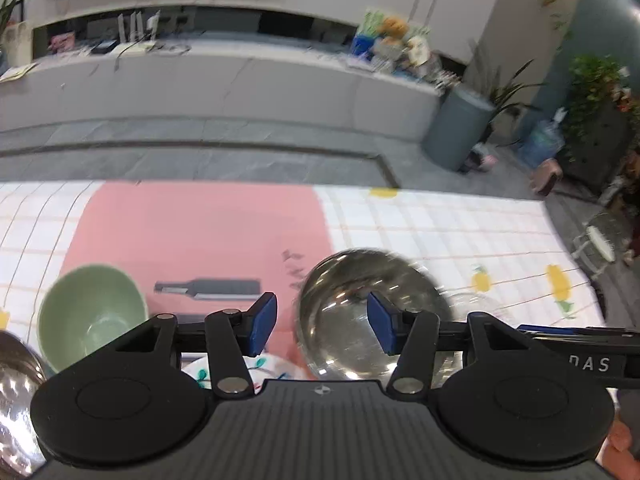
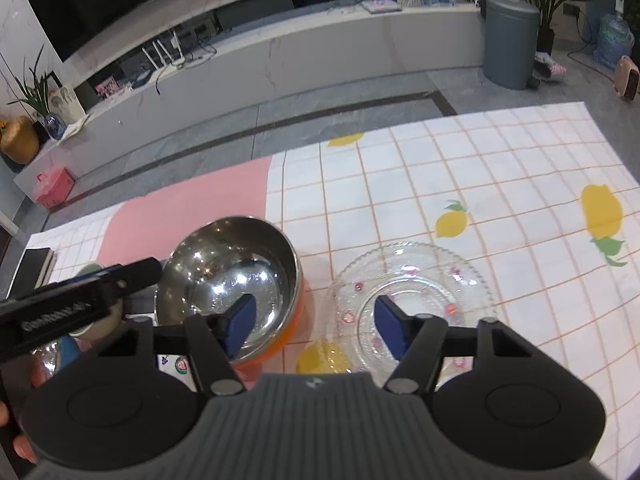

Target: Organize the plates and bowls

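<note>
Bright indoor light, fisheye-bent edges, motion blur, glare on the steel bowl [image 2: 232, 276].

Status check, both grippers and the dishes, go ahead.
Left gripper open, empty, over steel bowl. Right gripper open, empty, between steel bowl and glass plate. Green bowl alongside. Nothing blocking.

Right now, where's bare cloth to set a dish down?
Free: checked cloth beyond and right of the glass plate, out to the lemon prints; also the pink mat behind the steel bowl. Crowded: near-left, around the green bowl and both hand-held grippers.
</note>
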Motion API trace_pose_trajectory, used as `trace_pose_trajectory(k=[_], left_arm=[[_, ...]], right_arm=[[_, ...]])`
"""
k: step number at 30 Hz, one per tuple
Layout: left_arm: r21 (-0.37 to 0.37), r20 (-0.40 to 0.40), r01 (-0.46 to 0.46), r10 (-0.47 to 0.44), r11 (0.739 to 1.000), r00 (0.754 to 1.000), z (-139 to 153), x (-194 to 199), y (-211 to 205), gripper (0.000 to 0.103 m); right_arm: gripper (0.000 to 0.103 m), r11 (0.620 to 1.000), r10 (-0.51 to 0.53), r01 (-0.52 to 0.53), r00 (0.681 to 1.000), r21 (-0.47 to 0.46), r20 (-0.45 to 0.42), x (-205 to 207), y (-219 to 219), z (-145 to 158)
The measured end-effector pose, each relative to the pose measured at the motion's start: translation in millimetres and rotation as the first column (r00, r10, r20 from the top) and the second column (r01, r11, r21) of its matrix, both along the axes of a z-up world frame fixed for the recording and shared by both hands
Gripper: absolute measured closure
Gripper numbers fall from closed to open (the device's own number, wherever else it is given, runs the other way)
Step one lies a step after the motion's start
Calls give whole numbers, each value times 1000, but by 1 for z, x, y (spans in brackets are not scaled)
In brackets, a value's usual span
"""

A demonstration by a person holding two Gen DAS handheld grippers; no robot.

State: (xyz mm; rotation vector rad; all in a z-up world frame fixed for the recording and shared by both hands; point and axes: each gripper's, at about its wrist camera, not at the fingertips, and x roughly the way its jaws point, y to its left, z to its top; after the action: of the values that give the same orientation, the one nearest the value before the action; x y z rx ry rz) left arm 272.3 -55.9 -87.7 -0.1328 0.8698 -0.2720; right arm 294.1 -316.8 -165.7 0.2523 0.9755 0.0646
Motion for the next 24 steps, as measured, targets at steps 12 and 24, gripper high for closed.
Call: trace_pose_trajectory(k=[12, 24], left_arm=[[-28, -123, -80, 76, 996, 990, -17, 10, 9, 80], [-27, -124, -86, 82, 996, 989, -6, 1, 4, 95]], right_arm=[[76, 992, -46, 56, 994, 110, -96, 22, 6, -31], [94, 993, -33, 40, 997, 111, -65, 14, 11, -14]])
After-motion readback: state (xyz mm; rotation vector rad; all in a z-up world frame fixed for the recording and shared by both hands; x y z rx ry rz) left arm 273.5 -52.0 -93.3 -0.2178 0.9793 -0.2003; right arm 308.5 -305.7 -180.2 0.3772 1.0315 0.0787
